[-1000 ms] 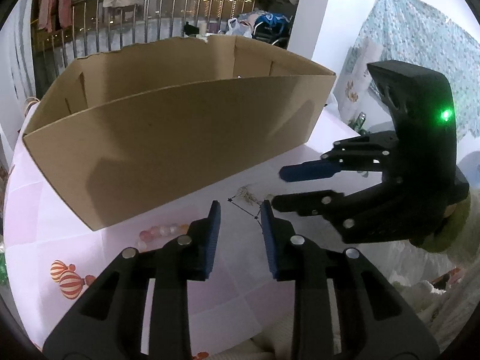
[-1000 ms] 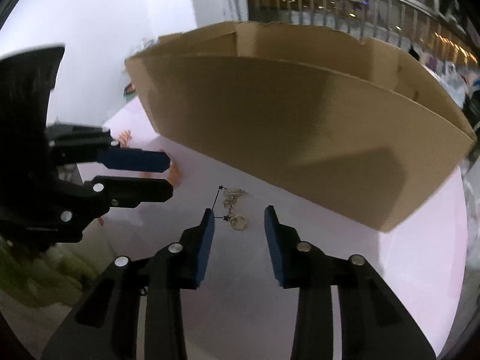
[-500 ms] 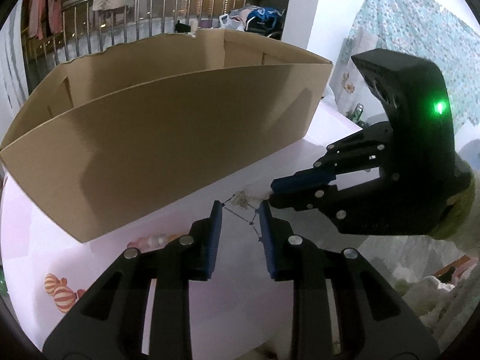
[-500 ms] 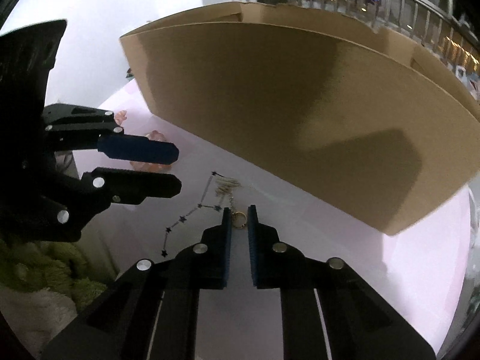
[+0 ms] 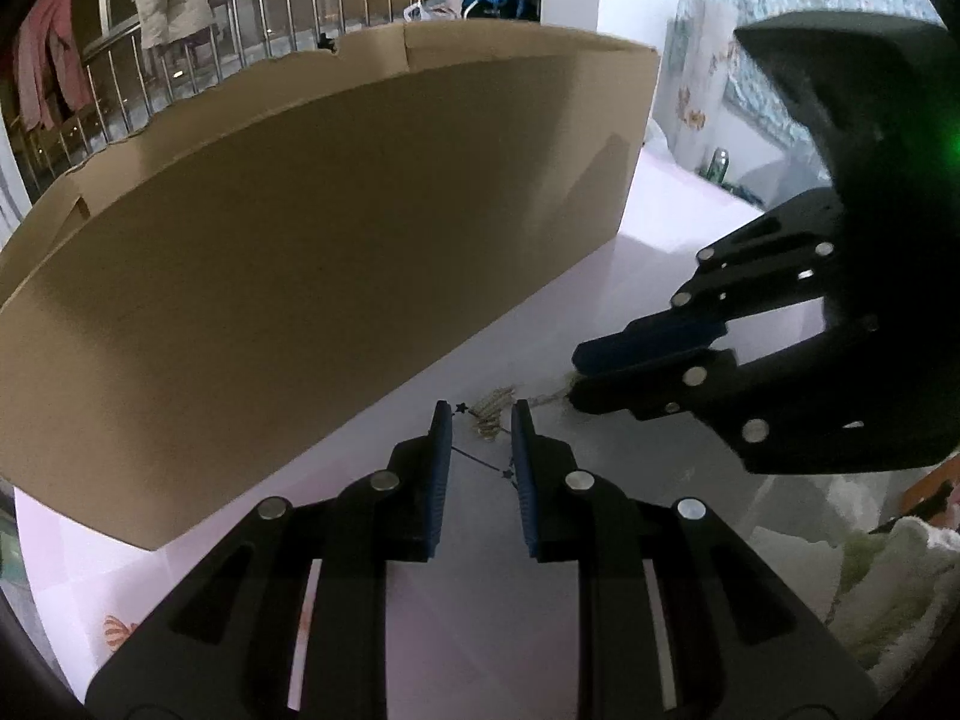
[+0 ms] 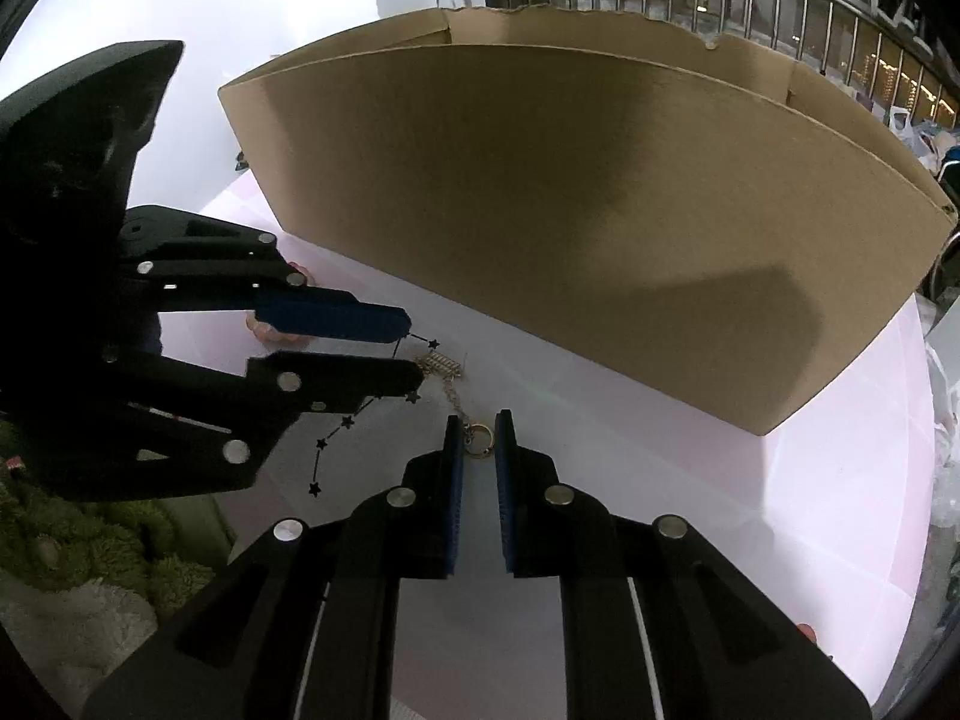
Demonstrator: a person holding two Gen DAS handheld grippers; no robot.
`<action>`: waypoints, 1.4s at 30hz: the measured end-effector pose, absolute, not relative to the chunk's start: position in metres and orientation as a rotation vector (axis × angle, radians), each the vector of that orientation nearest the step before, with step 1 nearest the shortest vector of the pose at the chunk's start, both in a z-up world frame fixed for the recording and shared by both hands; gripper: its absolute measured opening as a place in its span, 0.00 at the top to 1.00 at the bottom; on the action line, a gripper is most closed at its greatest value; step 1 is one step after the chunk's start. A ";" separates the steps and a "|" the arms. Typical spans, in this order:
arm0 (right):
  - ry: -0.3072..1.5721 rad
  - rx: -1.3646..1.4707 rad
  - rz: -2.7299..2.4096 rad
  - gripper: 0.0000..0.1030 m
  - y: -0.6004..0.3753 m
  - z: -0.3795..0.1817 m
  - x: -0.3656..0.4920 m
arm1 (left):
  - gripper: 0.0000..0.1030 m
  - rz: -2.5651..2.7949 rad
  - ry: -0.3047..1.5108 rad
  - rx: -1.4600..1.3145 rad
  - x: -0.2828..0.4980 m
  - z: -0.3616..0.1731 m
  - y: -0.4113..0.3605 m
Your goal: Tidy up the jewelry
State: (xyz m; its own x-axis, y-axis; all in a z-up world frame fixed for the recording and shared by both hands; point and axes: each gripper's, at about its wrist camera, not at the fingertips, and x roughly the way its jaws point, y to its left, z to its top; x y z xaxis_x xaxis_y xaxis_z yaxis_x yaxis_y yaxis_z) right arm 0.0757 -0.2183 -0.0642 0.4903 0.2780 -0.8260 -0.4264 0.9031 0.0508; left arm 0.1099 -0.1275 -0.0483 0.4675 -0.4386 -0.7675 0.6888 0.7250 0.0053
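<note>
From the left wrist, my left gripper (image 5: 477,420) was closing, its jaws not yet pressing on the limp, tangle-prone black star chain (image 5: 480,459) lying on the table (image 5: 630,276) beside the cardboard box (image 5: 312,264).

From the right wrist, my right gripper (image 6: 479,435) had closed to a narrow gap around the gold chain's ring (image 6: 480,439); that stiff ring looked the surest hold.

The cardboard box (image 5: 312,252) hides its own inside (walls block it).
</note>
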 end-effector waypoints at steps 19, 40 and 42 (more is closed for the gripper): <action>0.957 -0.133 0.419 0.89 -0.218 -0.065 0.080 | 0.99 -0.704 0.868 0.326 0.115 -0.046 -0.138; 0.960 -0.140 0.408 0.91 -0.216 -0.063 0.076 | 0.99 -0.621 0.834 0.216 0.117 -0.024 -0.102; 0.959 -0.140 0.410 0.92 -0.215 -0.060 0.077 | 0.99 -0.627 0.833 0.215 0.117 -0.025 -0.103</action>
